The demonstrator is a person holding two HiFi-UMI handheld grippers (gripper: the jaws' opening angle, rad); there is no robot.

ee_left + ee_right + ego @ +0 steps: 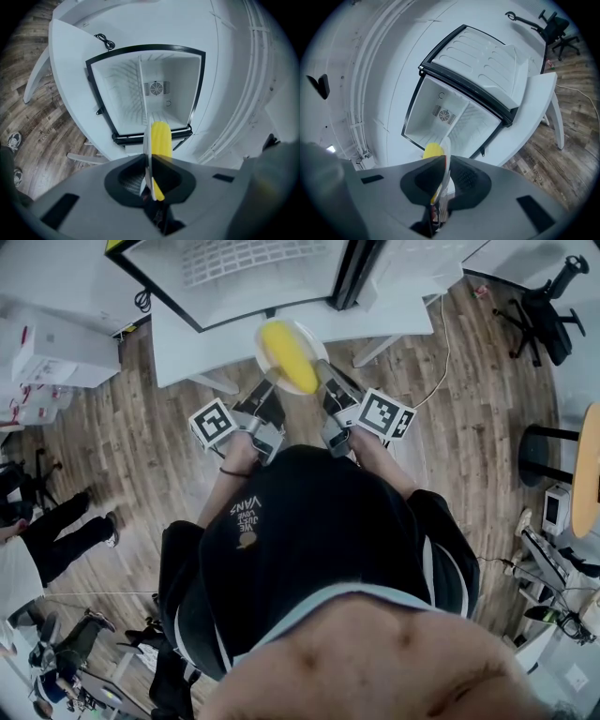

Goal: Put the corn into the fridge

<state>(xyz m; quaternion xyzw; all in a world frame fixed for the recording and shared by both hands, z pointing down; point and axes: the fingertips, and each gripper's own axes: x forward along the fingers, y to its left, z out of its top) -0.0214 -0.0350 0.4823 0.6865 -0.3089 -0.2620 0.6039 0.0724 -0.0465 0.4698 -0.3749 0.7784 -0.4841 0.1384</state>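
Observation:
A yellow corn cob (289, 356) lies on a white plate (270, 329), which I carry between both grippers in front of the open fridge (234, 273). My left gripper (267, 385) is shut on the plate's left rim and my right gripper (325, 382) is shut on its right rim. In the left gripper view the plate (146, 140) shows edge-on between the jaws of the left gripper (149, 164), with the corn (161, 139) to its right and the fridge's white inside (154, 93) straight ahead. The right gripper (443, 166) pinches the plate (445, 149), with the corn (432, 150) on its left.
The fridge stands on a white table (183, 348) with its door (485, 58) swung open to the right. A black cable (104, 41) lies beside it. Black office chairs (544, 306) stand at the right and a person's legs (56, 531) show at the left.

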